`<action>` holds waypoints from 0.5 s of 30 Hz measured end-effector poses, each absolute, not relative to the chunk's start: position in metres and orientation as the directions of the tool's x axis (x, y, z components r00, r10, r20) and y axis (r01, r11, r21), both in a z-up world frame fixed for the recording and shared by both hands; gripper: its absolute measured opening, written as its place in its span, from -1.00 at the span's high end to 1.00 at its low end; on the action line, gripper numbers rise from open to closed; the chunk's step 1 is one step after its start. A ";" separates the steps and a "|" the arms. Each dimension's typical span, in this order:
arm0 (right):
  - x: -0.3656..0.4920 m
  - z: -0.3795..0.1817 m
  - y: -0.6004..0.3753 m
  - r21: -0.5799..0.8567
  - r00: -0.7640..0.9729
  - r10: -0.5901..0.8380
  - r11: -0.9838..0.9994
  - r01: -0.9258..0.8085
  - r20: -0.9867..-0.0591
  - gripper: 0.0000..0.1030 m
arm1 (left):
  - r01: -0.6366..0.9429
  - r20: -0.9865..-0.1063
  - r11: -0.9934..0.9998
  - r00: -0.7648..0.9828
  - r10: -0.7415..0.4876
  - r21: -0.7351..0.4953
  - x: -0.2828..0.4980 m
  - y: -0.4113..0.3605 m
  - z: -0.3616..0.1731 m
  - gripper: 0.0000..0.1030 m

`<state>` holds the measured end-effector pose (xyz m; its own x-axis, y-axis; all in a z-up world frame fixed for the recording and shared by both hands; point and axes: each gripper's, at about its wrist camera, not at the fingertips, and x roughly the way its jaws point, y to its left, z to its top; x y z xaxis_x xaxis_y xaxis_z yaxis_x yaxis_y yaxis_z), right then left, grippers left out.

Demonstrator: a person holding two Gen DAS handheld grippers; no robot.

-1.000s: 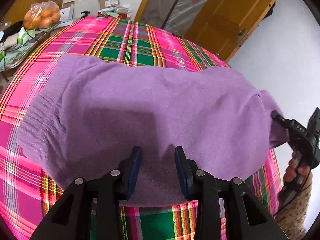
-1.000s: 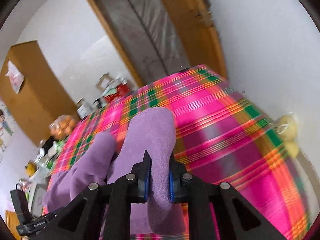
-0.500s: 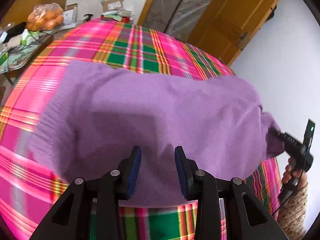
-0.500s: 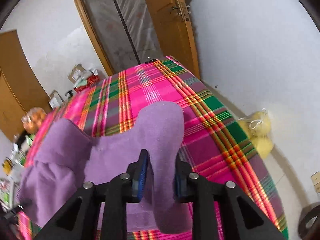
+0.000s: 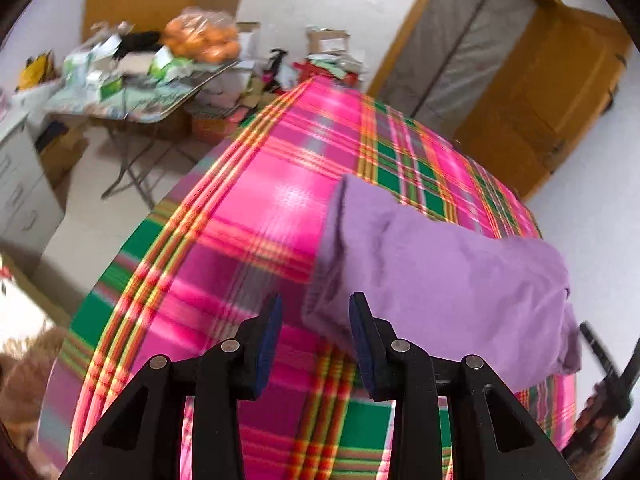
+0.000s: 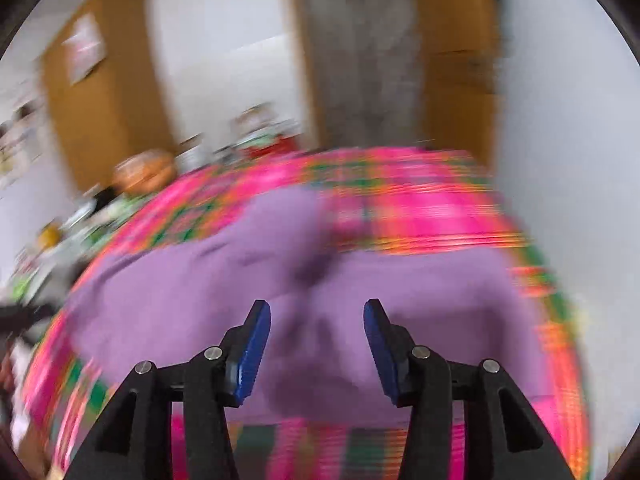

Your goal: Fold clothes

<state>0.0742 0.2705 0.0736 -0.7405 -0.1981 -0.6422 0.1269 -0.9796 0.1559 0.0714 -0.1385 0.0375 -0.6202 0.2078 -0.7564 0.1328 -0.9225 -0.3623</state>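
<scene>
Purple sweater (image 5: 440, 276) is released by the opening right gripper (image 6: 316, 344); left gripper (image 5: 314, 340) is empty. Folds may be sprung by slack fabric.

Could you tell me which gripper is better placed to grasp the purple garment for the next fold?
Right gripper: its opening jaws hang over the garment. Left gripper sits at its edge.

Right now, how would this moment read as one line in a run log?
task: fold clothes | purple garment: on plaid cloth | left hand-held gripper: open, empty | right hand-held gripper: opening, released
</scene>
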 end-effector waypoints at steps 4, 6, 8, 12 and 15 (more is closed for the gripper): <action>0.077 0.062 0.218 0.136 -0.666 -0.330 -0.935 0.326 -0.669 0.05 | 0.136 -0.746 -0.890 -0.609 0.271 -0.435 0.073 -0.145 0.034 0.30; 0.079 0.055 0.198 0.126 -0.627 -0.367 -0.910 0.394 -0.688 0.05 | 0.124 -0.742 -0.882 -0.601 0.297 -0.454 0.073 -0.142 0.034 0.30; 0.081 0.047 0.186 0.121 -0.588 -0.387 -0.890 0.439 -0.711 0.05 | 0.107 -0.741 -0.878 -0.590 0.322 -0.467 0.071 -0.137 0.033 0.30; 0.089 0.034 0.162 0.087 -0.541 -0.397 -0.856 0.509 -0.741 0.05 | 0.079 -0.750 -0.878 -0.559 0.353 -0.471 0.065 -0.124 0.028 0.30; 0.090 0.027 0.149 0.044 -0.532 -0.375 -0.845 0.533 -0.759 0.05 | 0.114 -0.784 -0.886 -0.527 0.329 -0.449 0.056 -0.122 0.021 0.30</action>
